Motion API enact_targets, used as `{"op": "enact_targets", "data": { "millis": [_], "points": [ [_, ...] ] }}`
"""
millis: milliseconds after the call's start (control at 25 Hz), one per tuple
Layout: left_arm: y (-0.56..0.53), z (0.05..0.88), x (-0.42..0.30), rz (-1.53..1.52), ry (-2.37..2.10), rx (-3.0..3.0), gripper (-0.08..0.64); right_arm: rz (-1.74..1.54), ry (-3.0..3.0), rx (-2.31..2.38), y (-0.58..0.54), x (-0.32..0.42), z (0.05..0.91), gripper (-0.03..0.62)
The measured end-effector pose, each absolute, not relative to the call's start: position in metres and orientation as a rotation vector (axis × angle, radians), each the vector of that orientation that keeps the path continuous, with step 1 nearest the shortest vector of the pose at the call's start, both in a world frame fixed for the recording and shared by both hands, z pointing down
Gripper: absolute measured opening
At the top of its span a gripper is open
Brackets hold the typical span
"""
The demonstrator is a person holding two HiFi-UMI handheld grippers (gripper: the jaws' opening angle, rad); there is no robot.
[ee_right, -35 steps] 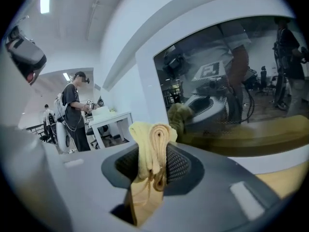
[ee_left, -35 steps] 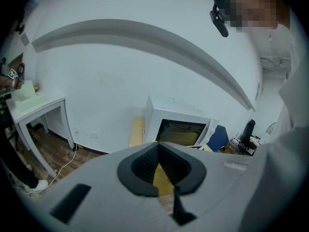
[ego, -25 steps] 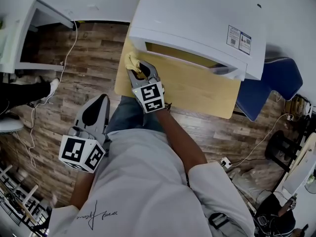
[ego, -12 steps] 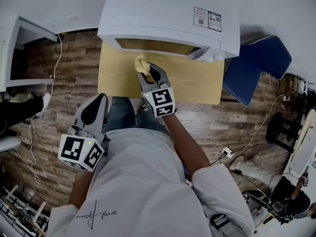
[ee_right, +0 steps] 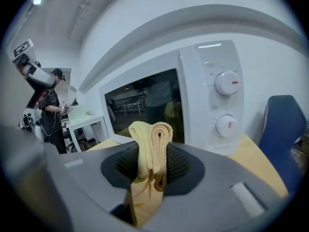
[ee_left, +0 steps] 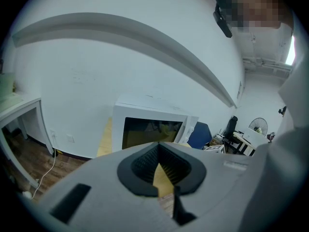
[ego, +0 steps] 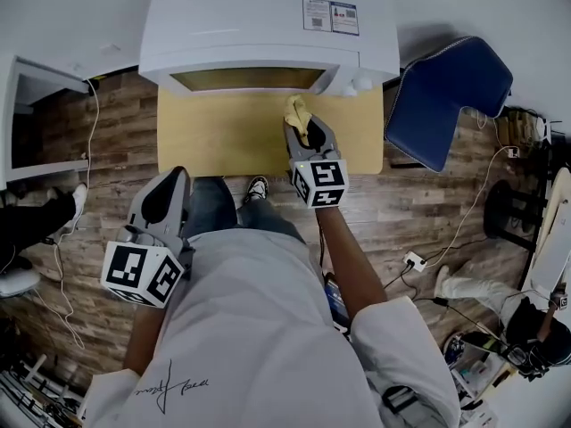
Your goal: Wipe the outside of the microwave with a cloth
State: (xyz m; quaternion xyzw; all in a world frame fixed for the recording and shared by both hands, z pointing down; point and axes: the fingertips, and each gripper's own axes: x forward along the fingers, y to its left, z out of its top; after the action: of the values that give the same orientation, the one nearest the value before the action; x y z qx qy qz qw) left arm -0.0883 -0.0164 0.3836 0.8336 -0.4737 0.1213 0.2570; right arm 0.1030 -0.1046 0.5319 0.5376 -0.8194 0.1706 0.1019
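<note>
A white microwave (ego: 268, 25) with a dark glass door (ee_right: 145, 105) and two knobs (ee_right: 226, 82) stands at the back of a small wooden table (ego: 223, 136). My right gripper (ego: 303, 132) is over the table just in front of the microwave's right part, shut on a folded yellow cloth (ego: 298, 111); the cloth (ee_right: 151, 144) sticks up between the jaws. The left gripper (ego: 163, 201) hangs low at my left, short of the table, jaws together with nothing in them; its view shows the microwave (ee_left: 152, 124) from a distance.
A blue chair (ego: 451, 92) stands right of the table. White furniture (ego: 36, 105) is at the left, with cables on the wood floor (ego: 446, 239). A person (ee_right: 50, 108) stands far off near a white desk.
My right gripper has carried the cloth from the microwave's left front across to its right front near the knobs. The head view swung along. The left gripper stayed put.
</note>
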Motion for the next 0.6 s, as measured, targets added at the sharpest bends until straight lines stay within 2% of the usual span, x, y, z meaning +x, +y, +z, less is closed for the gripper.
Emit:
{"op": "enact_targets", "data": {
  "millis": [360,600],
  "points": [
    [-0.021,0.385,-0.079,0.374,-1.266,2.286,-0.002,0.518,-2.195,1.939,-0.100,0.225,0.536,0.120],
    [-0.021,0.383,-0.082,0.392,-1.270,2.290,-0.002,0.502,-2.082,2.013,-0.112,0.274,0.546,0.119]
  ]
}}
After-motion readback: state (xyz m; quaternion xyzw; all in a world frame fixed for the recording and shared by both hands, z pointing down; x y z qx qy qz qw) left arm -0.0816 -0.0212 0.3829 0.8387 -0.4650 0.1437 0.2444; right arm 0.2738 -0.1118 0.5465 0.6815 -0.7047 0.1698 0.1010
